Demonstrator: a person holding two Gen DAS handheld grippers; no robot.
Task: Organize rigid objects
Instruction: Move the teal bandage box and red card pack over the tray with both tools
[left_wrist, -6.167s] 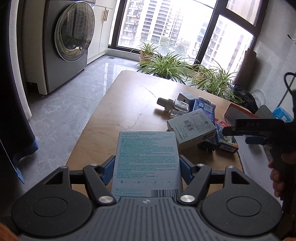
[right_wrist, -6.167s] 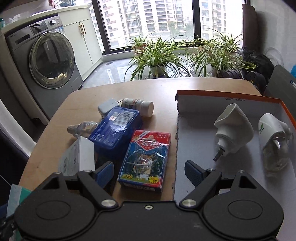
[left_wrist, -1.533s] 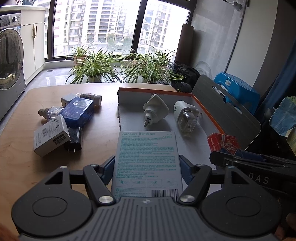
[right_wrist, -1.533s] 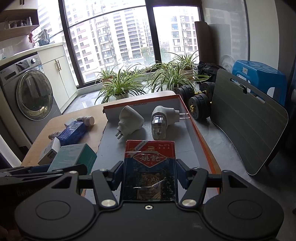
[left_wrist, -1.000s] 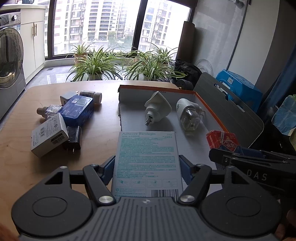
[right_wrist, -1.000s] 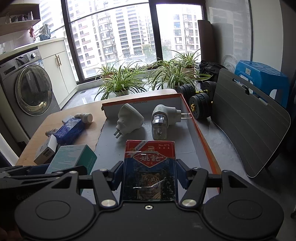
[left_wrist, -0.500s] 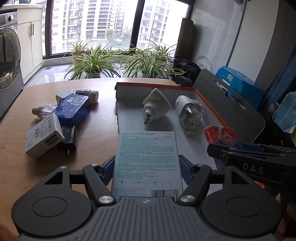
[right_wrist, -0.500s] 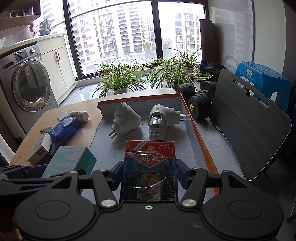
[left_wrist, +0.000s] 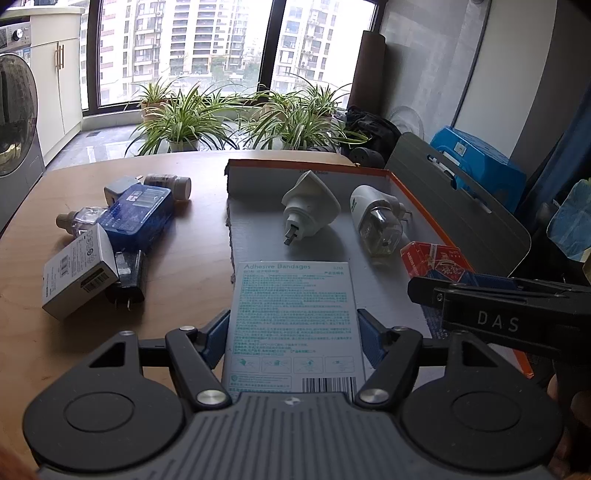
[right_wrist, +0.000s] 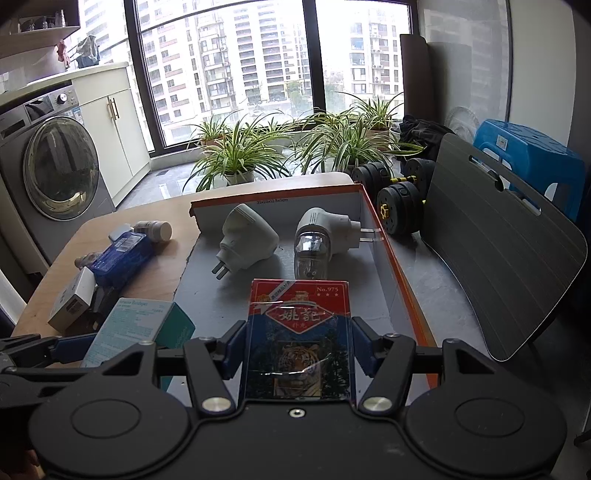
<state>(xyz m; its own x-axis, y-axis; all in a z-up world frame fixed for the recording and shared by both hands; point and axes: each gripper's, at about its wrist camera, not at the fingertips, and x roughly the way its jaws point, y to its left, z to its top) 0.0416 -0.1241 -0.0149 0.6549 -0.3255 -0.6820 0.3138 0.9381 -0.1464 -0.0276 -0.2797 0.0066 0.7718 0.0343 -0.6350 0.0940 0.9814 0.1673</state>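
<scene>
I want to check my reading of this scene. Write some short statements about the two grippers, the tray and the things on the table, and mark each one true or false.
1. The left gripper holds a bandage box. True.
2. The right gripper is empty. False: it grips a card pack.
3. Two plug-in devices lie in the tray. True: a white one and one with a clear bottle.
4. The blue box lies in the tray. False: it lies on the table, left of the tray.
5. The tray has an orange rim. True.

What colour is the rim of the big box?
Orange rim on the shallow grey cardboard box, clearest in the right wrist view.
</scene>
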